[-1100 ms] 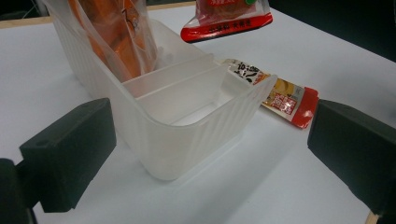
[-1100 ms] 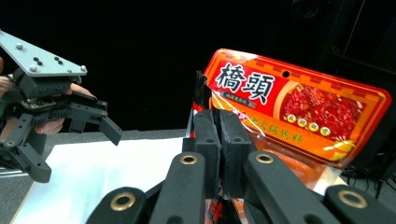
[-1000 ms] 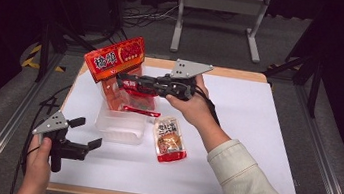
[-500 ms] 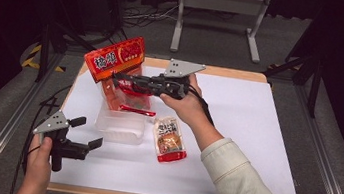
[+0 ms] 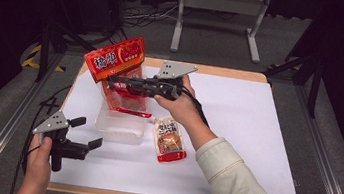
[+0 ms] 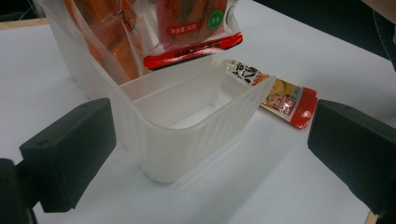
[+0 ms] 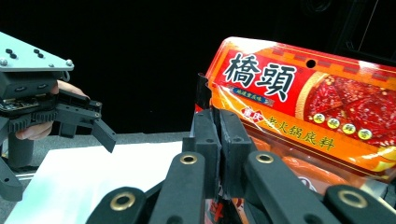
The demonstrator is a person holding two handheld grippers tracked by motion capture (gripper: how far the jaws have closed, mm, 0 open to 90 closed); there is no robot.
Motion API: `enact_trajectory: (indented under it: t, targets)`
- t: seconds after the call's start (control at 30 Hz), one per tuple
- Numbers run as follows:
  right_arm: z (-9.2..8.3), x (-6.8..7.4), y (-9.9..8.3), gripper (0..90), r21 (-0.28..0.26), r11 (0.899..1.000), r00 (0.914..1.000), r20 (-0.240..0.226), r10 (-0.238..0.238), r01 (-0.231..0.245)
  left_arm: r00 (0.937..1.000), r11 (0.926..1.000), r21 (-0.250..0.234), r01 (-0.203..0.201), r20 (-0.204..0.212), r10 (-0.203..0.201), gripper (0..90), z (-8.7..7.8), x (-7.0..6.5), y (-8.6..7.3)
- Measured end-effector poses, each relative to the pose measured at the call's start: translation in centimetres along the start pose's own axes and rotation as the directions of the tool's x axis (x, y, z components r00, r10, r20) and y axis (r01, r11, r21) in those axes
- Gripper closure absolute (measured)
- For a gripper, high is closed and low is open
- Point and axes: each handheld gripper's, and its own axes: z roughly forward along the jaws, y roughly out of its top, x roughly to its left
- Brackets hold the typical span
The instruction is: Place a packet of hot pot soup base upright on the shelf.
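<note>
On the white table (image 5: 255,138), the right gripper (image 5: 114,80) reaches leftward over a clear plastic bin (image 5: 120,123), its jaws pressed together on the edge of a large orange-red sauce packet (image 5: 114,57) that stands tilted out of the bin's far end. In the right gripper view, the packet (image 7: 303,102) sits directly against the closed jaw tips and rises above and to their right. A second red-edged pouch (image 5: 126,102) stands in the bin beside the large one. The left gripper (image 5: 85,133) hovers near the table's front left corner, jaws spread wide and holding nothing; in the left gripper view the near, empty end of the bin (image 6: 187,130) lies between the jaws, though untouched. A small flat sachet (image 5: 169,139) lies on the table just right of the bin, below the right hand (image 5: 179,105).
</note>
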Motion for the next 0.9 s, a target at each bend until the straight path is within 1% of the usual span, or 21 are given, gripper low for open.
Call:
enact_trajectory:
  t: [0.2,0.23,0.33,0.6,0.8,0.9]
  targets:
    - [0.6,0.2,-0.2,88.2,0.006,1.000,0.9999,-0.012,-0.003,0.003,1.0000,1.0000,-0.002,-0.003,0.003,0.003,2.0,0.1,0.0,0.0]
    - [0.9,0.4,-0.3,88.1,0.013,1.000,0.9998,-0.019,-0.006,0.006,1.0000,1.0000,0.001,-0.003,0.003,0.003,2.0,0.1,0.1,-0.1]
    - [1.1,0.5,-0.4,88.0,0.013,1.000,0.9997,-0.023,-0.012,0.012,1.0000,1.0000,0.006,-0.003,0.003,0.003,2.0,0.1,0.1,-0.1]
    - [1.9,0.8,-0.6,87.4,0.026,0.999,0.9995,-0.019,-0.025,0.025,1.0000,1.0000,0.007,-0.002,0.008,0.002,2.0,0.2,0.1,-0.1]
    - [2.0,0.7,-0.7,86.9,0.025,0.999,0.9996,-0.022,-0.019,0.020,1.0000,0.9999,0.009,-0.005,0.008,0.005,2.0,0.2,0.1,-0.1]
    - [2.1,0.8,-0.8,86.7,0.030,0.999,0.9995,-0.026,-0.018,0.018,1.0000,1.0000,0.009,0.000,0.007,0.000,2.0,0.2,0.0,-0.1]
